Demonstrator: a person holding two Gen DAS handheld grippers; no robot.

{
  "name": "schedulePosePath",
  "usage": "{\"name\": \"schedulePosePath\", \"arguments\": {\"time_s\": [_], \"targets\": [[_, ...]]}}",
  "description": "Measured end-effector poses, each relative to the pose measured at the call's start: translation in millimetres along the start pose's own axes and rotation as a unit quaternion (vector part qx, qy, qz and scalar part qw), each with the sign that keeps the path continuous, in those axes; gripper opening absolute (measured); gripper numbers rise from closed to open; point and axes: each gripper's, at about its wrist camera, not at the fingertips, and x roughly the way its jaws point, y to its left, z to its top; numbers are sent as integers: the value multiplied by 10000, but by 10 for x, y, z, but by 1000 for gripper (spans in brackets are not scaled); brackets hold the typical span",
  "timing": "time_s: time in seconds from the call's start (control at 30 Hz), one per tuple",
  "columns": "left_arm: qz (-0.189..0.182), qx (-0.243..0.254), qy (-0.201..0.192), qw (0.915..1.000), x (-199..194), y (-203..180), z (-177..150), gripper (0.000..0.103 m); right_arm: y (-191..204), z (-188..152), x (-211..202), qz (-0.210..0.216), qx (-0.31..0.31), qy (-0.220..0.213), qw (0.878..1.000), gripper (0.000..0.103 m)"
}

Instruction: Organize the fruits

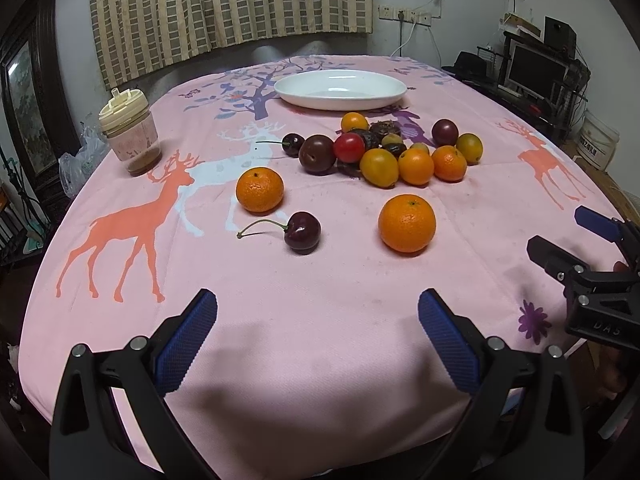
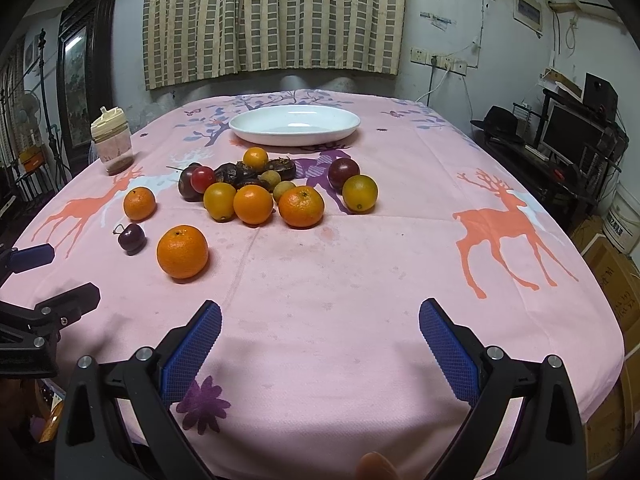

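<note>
A white oval plate [image 1: 340,90] sits at the far side of the pink deer-print tablecloth [image 1: 320,320], and it holds nothing but a faint sheen on its bottom. To the left stands a plastic cup [image 1: 130,136] with a cream spout lid, upright, with a brown layer settled at its bottom; its pinkish print is too blurred to read.

The fruit lies on the cloth, not on the plate — a pile [image 1: 392,148] of oranges, yellow-orange fruits, dark plums, a red tomato-like one and some wrinkled brown pieces sits just in front of the plate. Nearer the camera, apart from the pile, lie an orange [image 1: 407,223], a second orange [image 1: 259,189] and, between them, a dark cherry [image 1: 302,232] with its stem.

The left gripper [image 1: 318,336] hangs over the near cloth with its jaws spread wide, holding nothing. The right gripper [image 2: 320,344] is likewise spread and bare — its black body shows the letters "DAS" in the left wrist view.
</note>
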Motion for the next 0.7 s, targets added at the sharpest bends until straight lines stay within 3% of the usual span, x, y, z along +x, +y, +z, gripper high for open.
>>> {"name": "schedulePosePath", "arguments": {"time_s": [0.7], "targets": [[-14,13,3,10000,-2,-5,-22,99,-36,11,-2,-16,54,26,10000,99]]}}
